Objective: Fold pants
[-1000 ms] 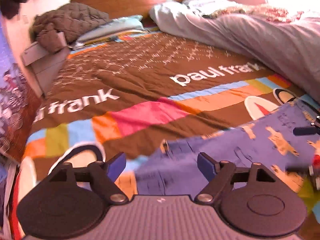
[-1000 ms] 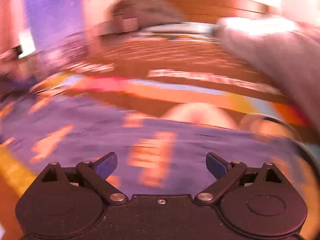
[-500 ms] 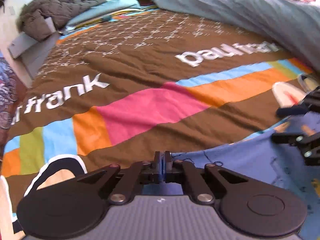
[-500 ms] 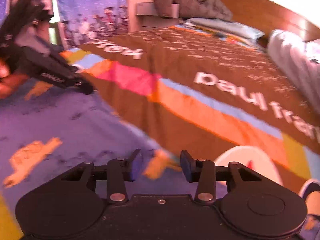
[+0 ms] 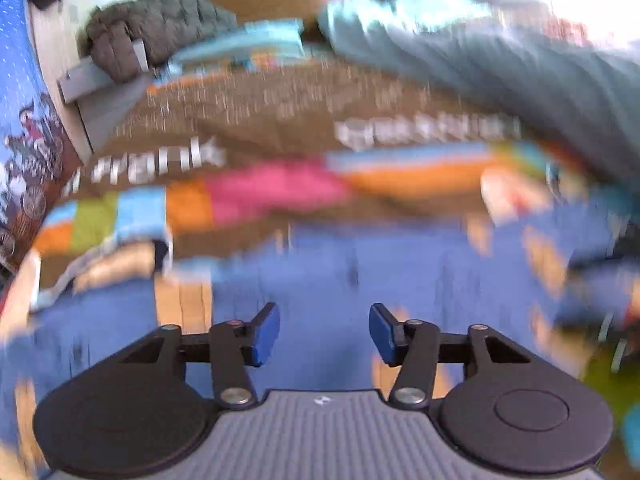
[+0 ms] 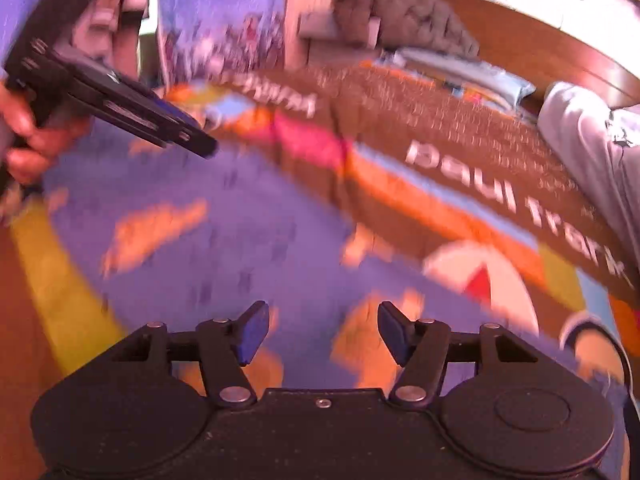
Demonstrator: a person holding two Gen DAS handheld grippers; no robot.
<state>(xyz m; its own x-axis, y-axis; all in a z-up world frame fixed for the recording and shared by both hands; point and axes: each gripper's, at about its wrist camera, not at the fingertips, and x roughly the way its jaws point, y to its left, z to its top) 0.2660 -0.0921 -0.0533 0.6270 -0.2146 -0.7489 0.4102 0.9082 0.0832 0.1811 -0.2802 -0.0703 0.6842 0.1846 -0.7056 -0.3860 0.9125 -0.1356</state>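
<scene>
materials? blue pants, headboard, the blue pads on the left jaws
Blue pants: soft woven or knit fabric, matte, printed orange figures; it drapes and wrinkles.
Headboard: looks like wood or veneer, reddish-brown with a slight sheen.
Pads of the left gripper: probably rubber or soft plastic, matte blue; blur leaves it open.

Each claw (image 5: 324, 334) is black with blue pads (image 5: 266, 334) and silver screws.

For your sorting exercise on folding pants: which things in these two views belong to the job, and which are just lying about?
Belong to the job:
- blue pants with orange print
- left gripper, jaws open, just reopened
- right gripper, jaws open, opened a little more

Just lying about:
- striped bedspread
- grey duvet
- quilted jacket
- pillow
</scene>
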